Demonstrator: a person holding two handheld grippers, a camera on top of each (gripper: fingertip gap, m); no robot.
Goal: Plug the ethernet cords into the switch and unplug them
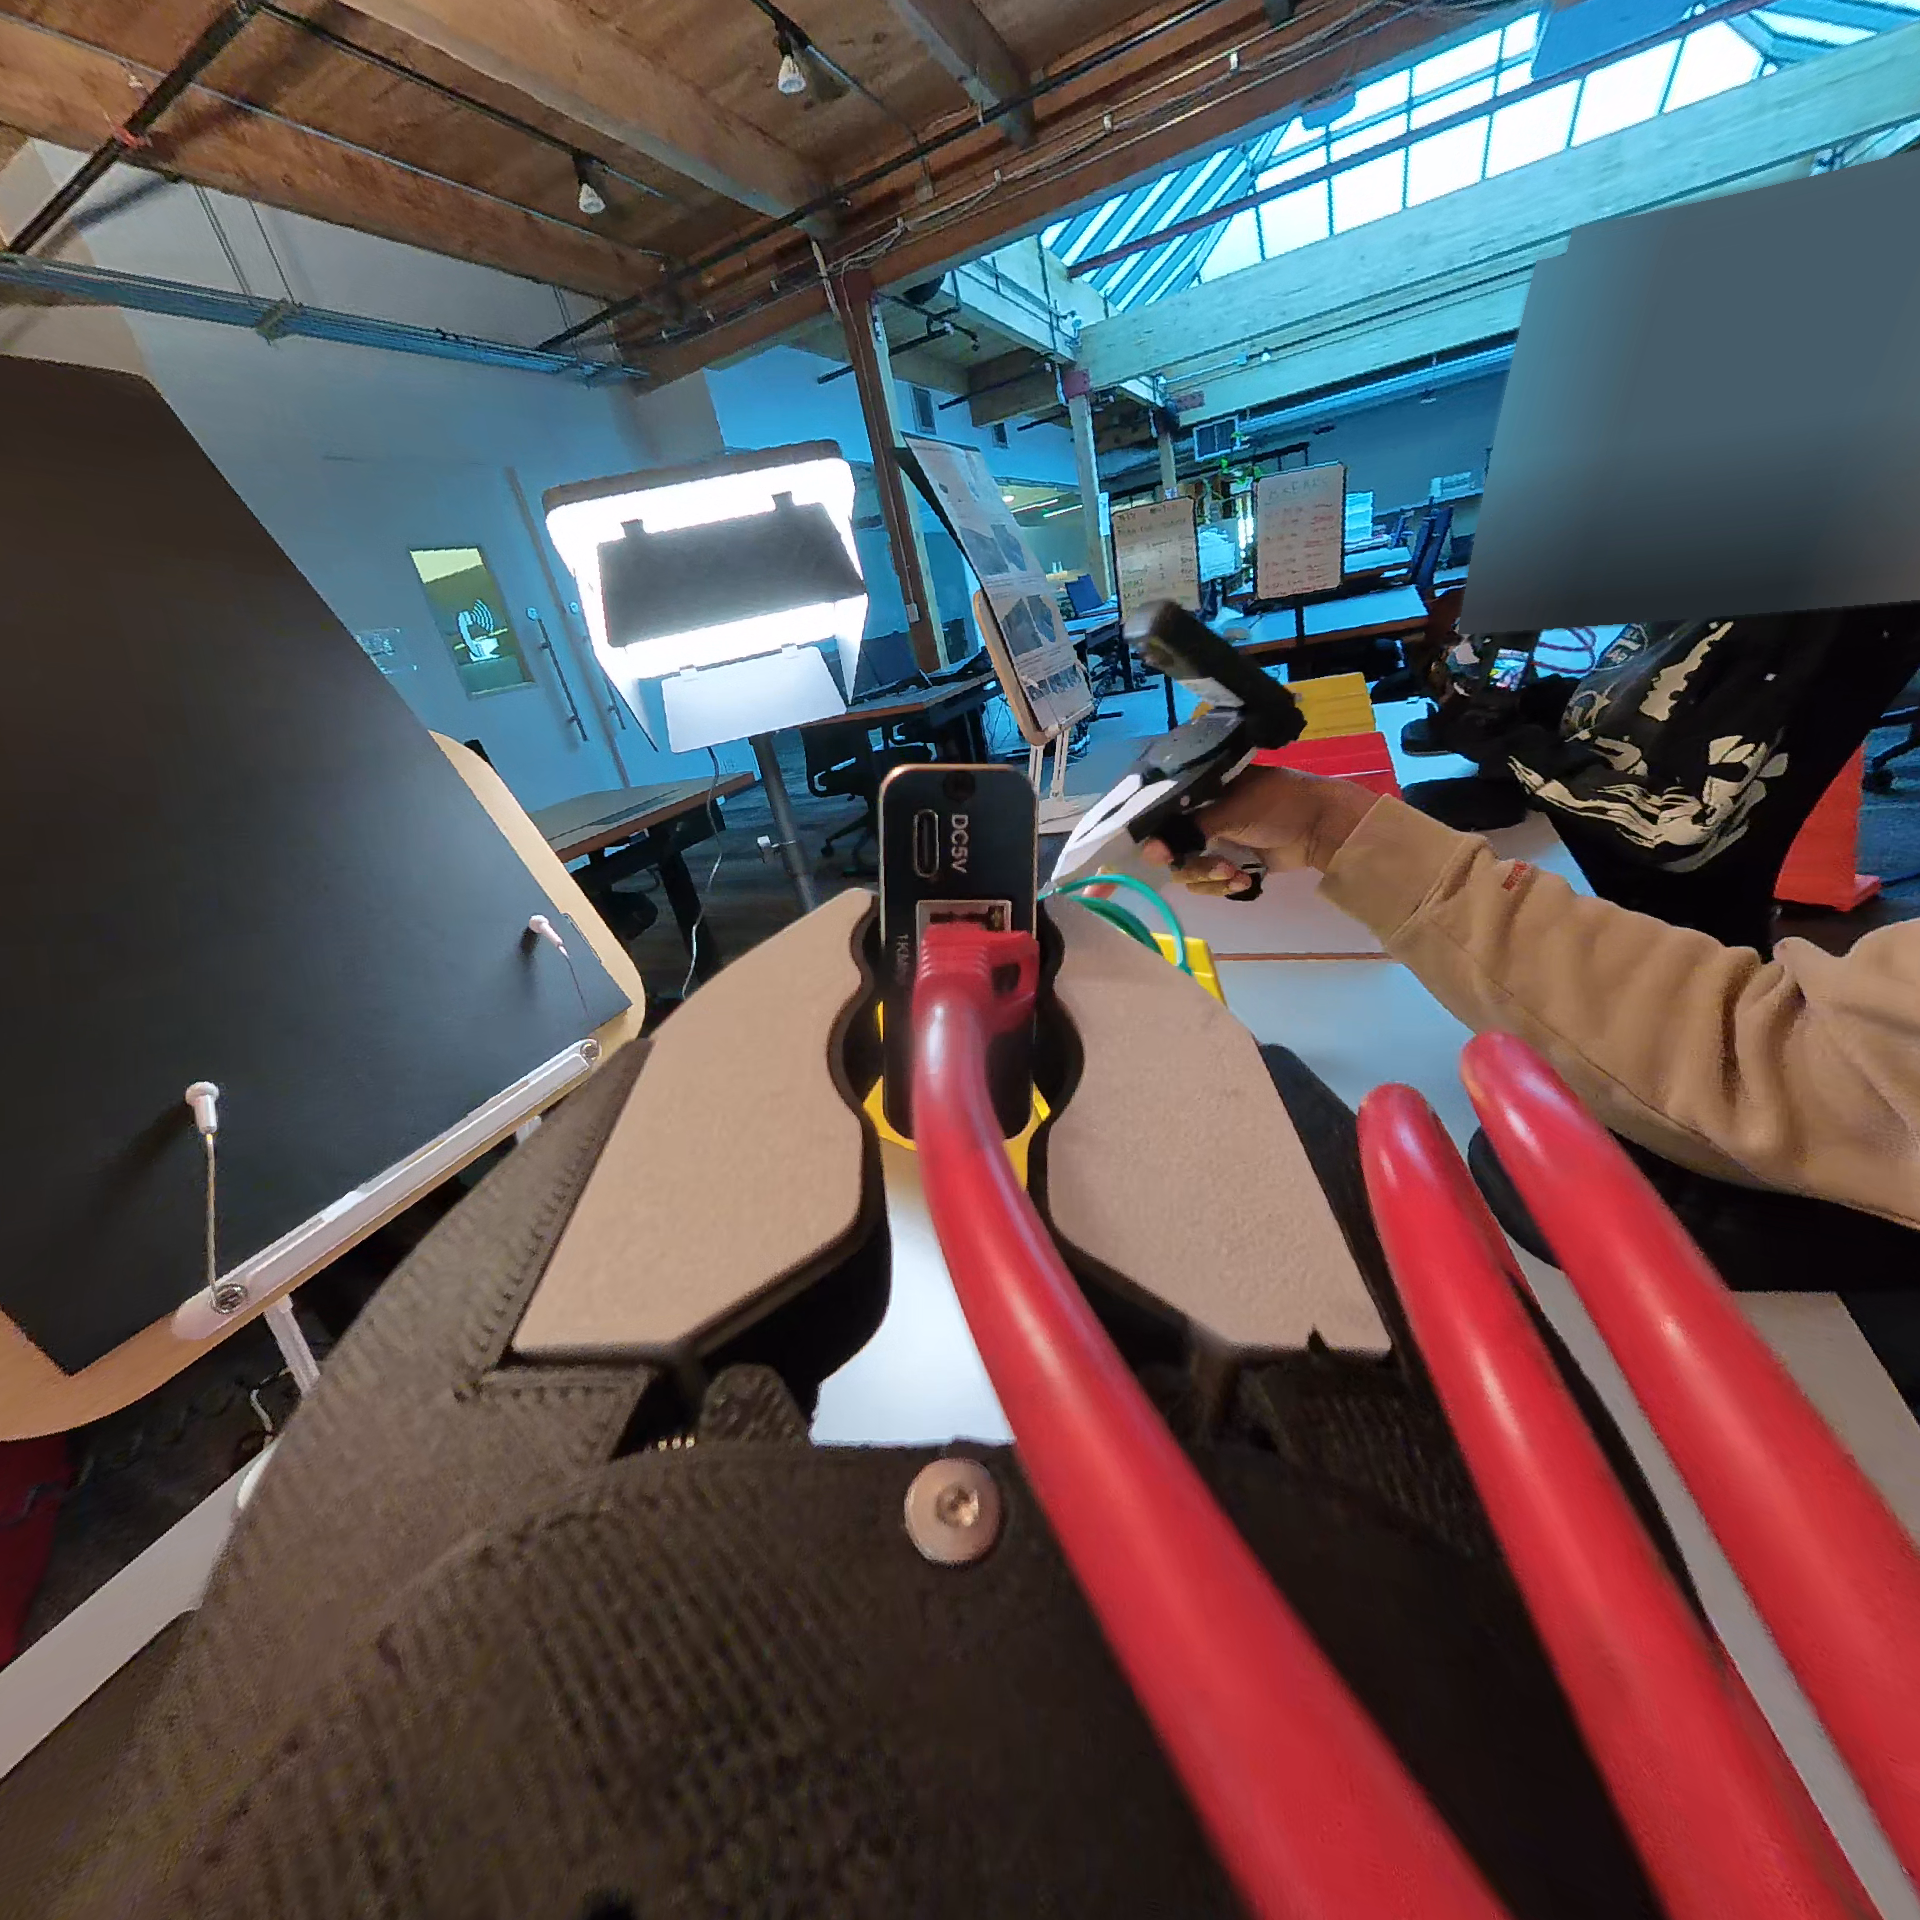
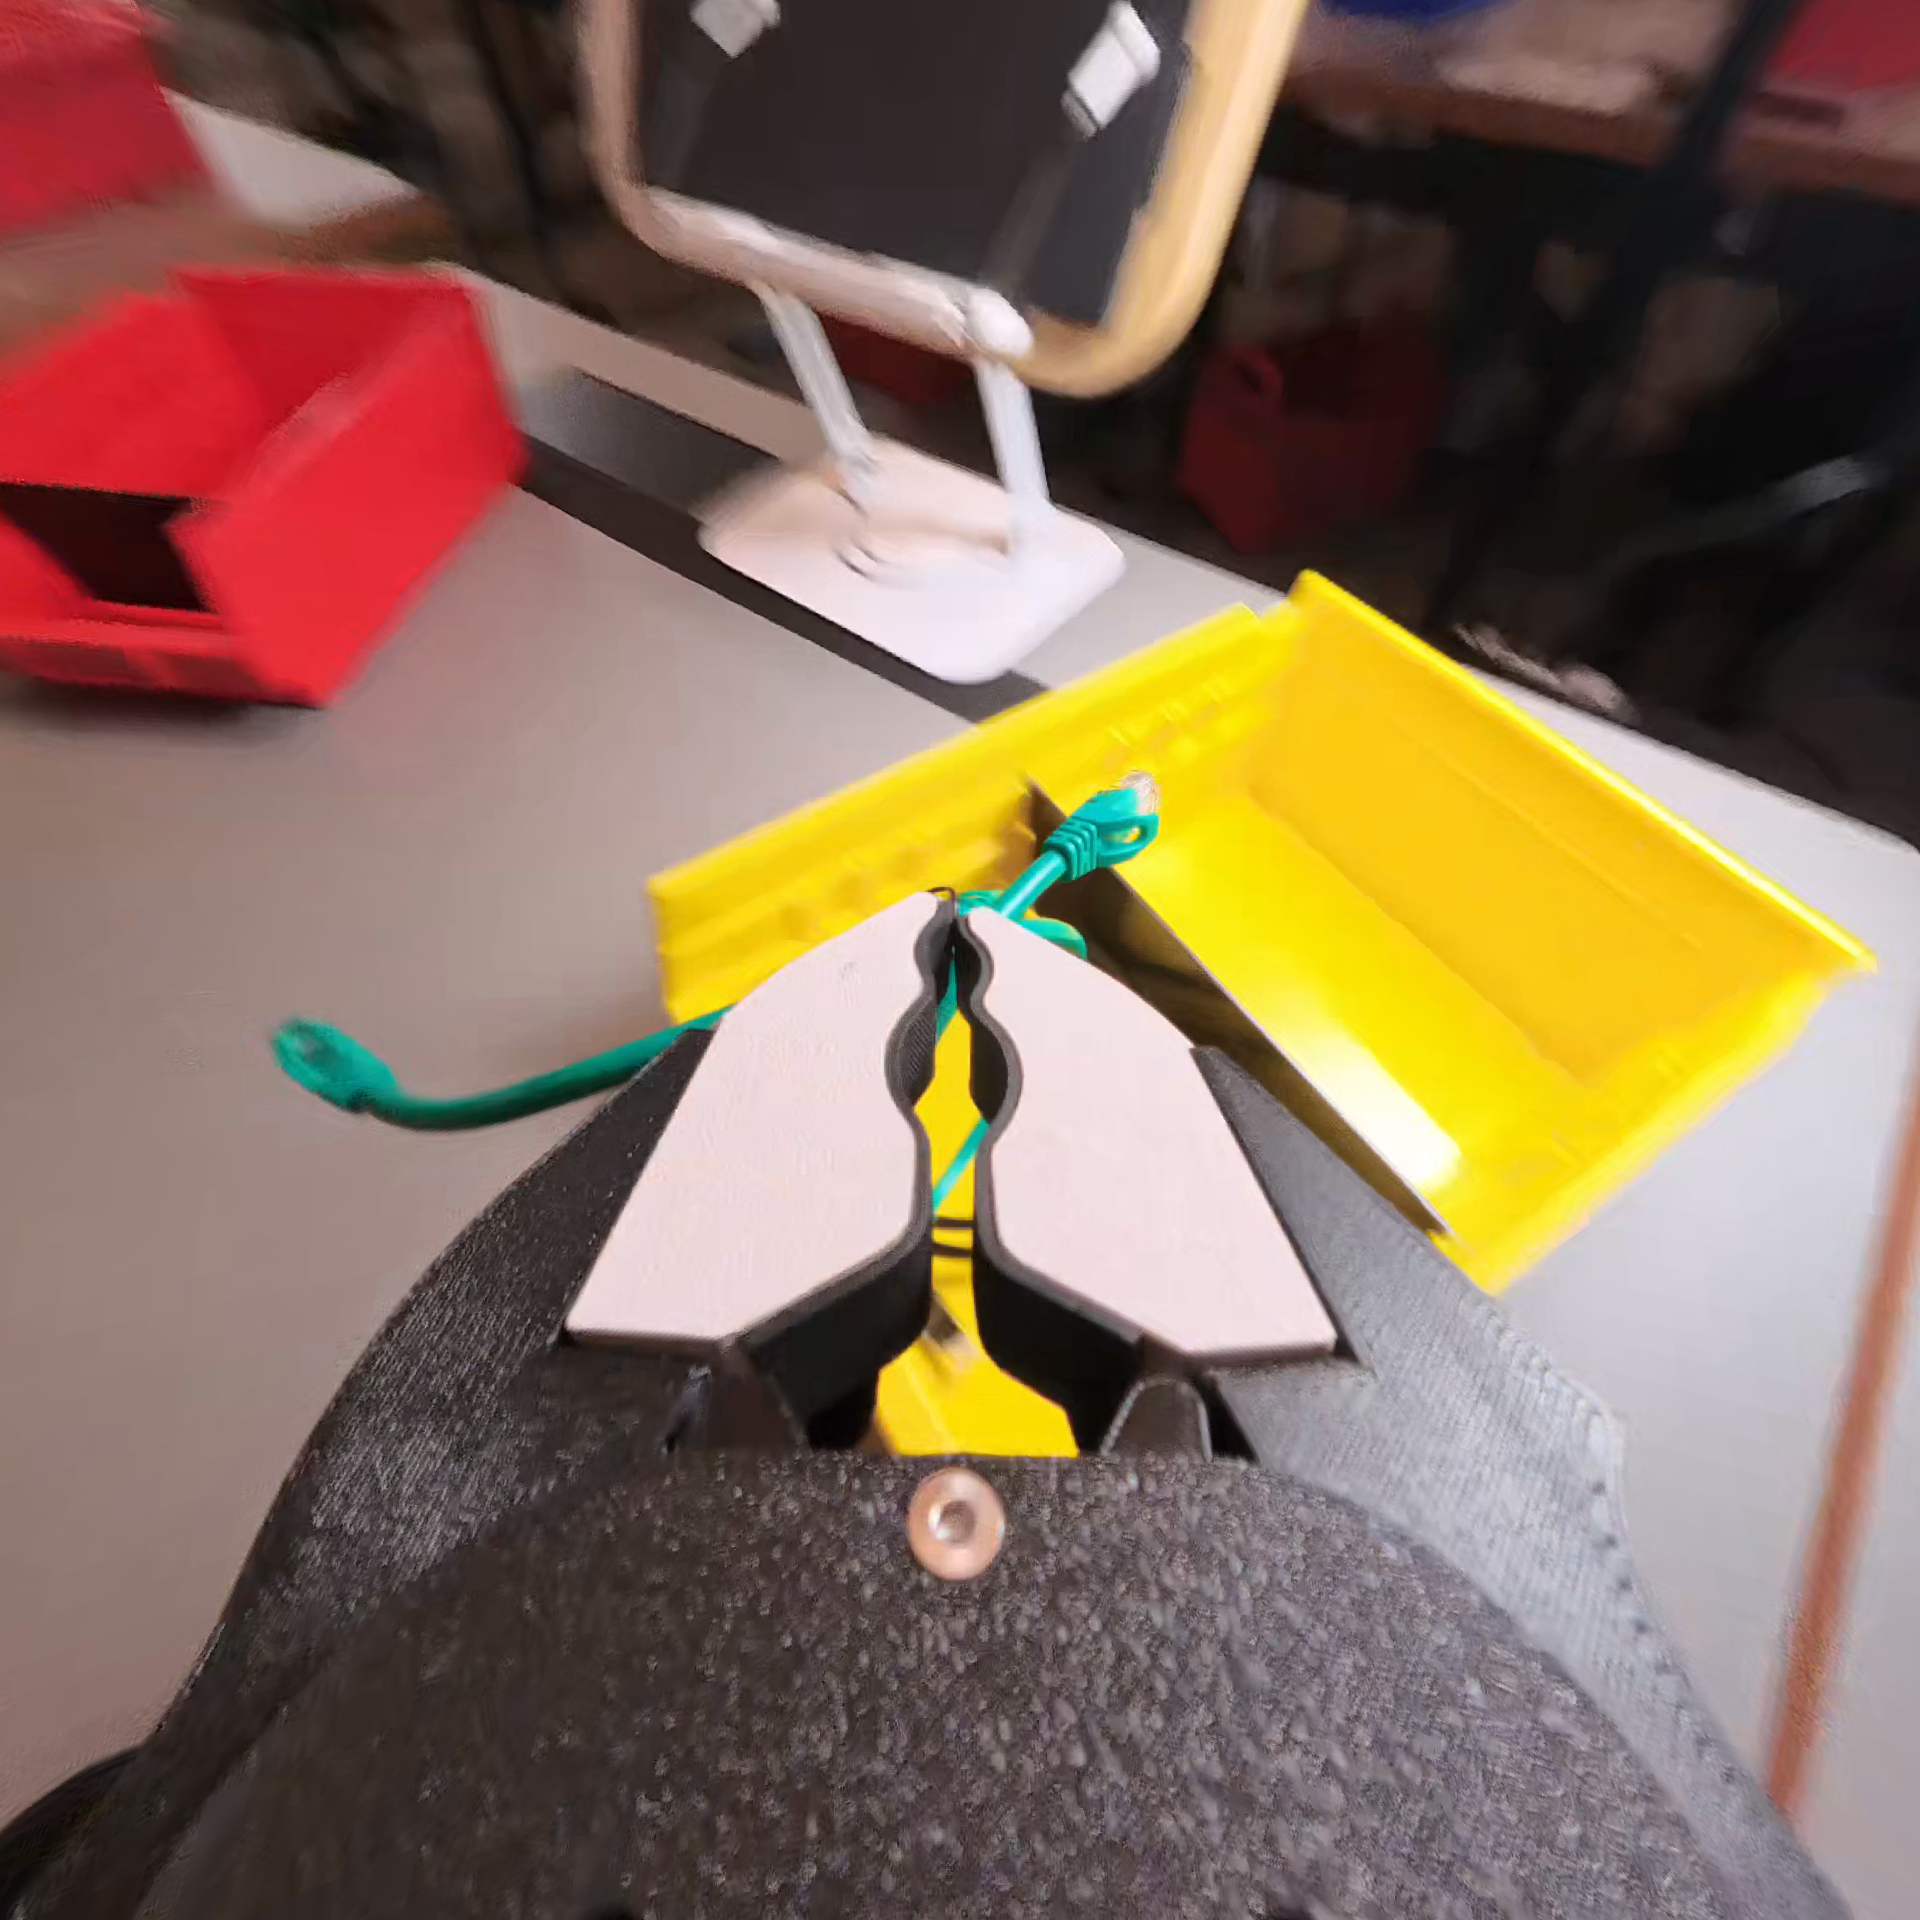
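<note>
Left gripper [image 1: 956,997]: fingers [image 1: 727,1122] closed down on the black switch [image 1: 958,862], held upright, its top end sticking out past the fingertips. Red ethernet cord [image 1: 966,1101] is seated in the port at the fingertip line; the cable runs back through the gap between the fingers, and two more red loops [image 1: 1558,1351] pass on the right, crowding that side. Left side has a black panel [image 1: 208,831] close by, its lower edge near the finger.

Right gripper [image 2: 954,920]: fingers [image 2: 790,1122] nearly closed, tips almost touching, pinching the thin green ethernet cord [image 2: 1039,883] mid-length. One plug [image 2: 1107,826] hangs over the near wall of the yellow bin [image 2: 1455,935]; the other plug [image 2: 322,1055] sticks out left over bare grey worktop [image 2: 312,831]. Bin sits near the worktop's right edge; its interior is open. Red bin [image 2: 260,499] is well apart to the left, white stand base [image 2: 935,582] beyond. View is motion-blurred.

In the left wrist view, the right gripper [image 1: 1117,821] is off to the right, with green cord visible below it.
</note>
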